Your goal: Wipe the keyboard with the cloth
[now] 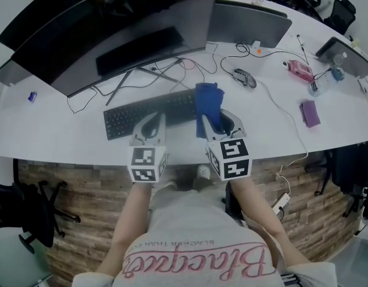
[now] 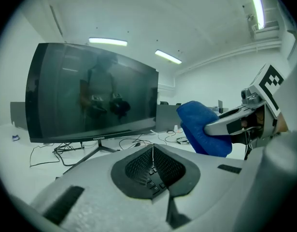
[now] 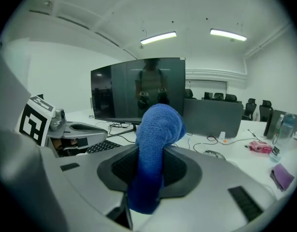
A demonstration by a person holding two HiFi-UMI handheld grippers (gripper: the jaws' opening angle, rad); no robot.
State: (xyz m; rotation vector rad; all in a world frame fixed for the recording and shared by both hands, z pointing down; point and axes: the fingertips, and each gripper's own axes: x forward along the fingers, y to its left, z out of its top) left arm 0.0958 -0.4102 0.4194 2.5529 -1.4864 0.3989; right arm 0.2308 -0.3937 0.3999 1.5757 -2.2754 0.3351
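Note:
A black keyboard point(image 1: 136, 117) lies on the white desk point(image 1: 46, 133) in front of a large curved monitor. My right gripper point(image 1: 217, 117) is shut on a blue cloth point(image 1: 209, 102), which sticks up over the keyboard's right end. In the right gripper view the cloth point(image 3: 156, 129) stands up between the jaws of that gripper point(image 3: 150, 173) and hides what lies straight ahead; part of the keyboard point(image 3: 103, 147) shows to the left. My left gripper point(image 1: 154, 120) hovers over the keyboard's middle, shut with nothing held. In the left gripper view the left gripper point(image 2: 152, 161) has the cloth point(image 2: 202, 128) on its right.
The curved monitor point(image 1: 124, 31) on its stand fills the back left, with a second screen point(image 1: 248, 23) behind right. A mouse point(image 1: 245, 77), loose cables point(image 1: 273, 97), a pink object point(image 1: 300, 70) and a purple item point(image 1: 310, 113) lie to the right. The desk's front edge runs just below the grippers.

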